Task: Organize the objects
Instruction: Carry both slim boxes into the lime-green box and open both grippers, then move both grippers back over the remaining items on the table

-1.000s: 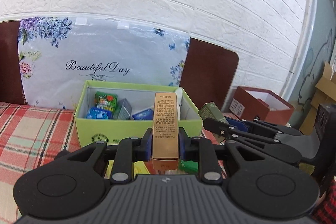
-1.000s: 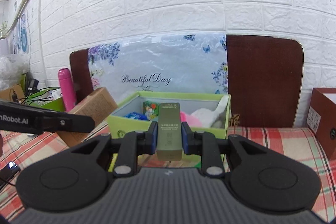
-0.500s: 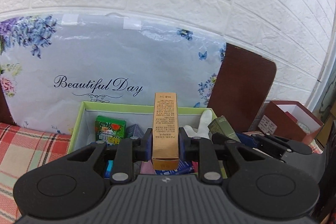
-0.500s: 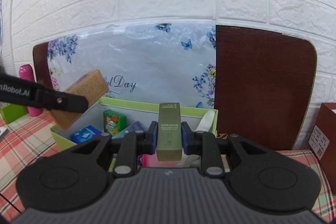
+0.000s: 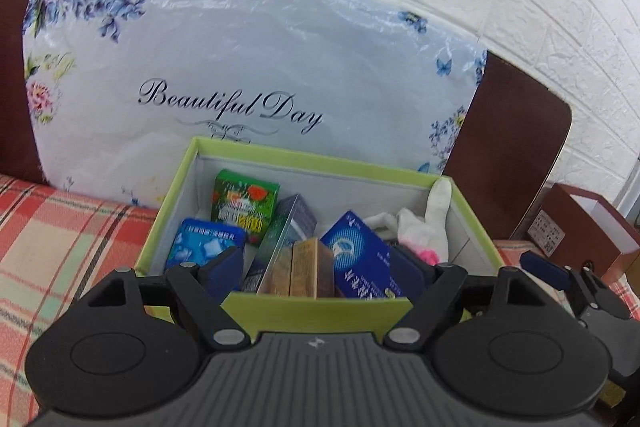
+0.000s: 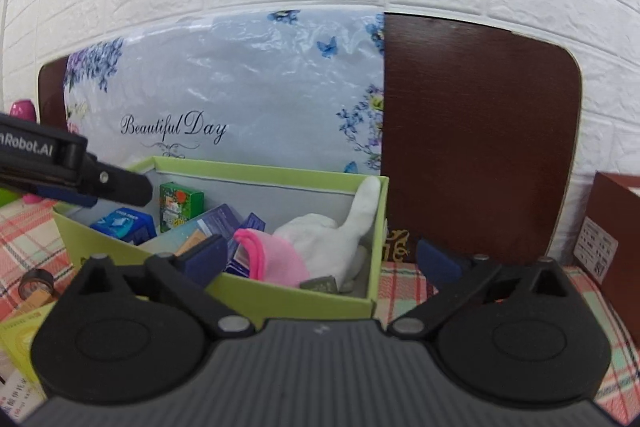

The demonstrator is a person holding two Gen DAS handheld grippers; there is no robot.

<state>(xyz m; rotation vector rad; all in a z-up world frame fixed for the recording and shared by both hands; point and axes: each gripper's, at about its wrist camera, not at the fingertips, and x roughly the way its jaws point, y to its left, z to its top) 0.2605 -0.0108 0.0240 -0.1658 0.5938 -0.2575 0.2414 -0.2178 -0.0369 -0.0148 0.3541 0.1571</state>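
A light green open box (image 5: 316, 303) (image 6: 280, 297) stands on the plaid cloth. My left gripper (image 5: 320, 271) is open over its near wall; the gold-brown carton (image 5: 306, 267) lies inside between blue packs, free of the pads. My right gripper (image 6: 320, 259) is open over the box's right part; the olive carton (image 6: 322, 283) lies inside by the near wall next to a white and pink cloth (image 6: 320, 243). A green pack (image 5: 244, 205) and blue packs (image 5: 204, 247) also sit inside.
A floral "Beautiful Day" bag (image 5: 240, 67) and a dark brown board (image 6: 476, 131) lean on the brick wall behind. A brown box (image 5: 580, 231) stands at the right. A tape roll (image 6: 34, 281), a flat green pack (image 6: 18, 347) and a pink bottle (image 6: 22, 109) are at the left.
Both grippers moved over the green box and opened. The gold-brown carton left the left gripper and the olive carton left the right gripper; both now lie in the box.
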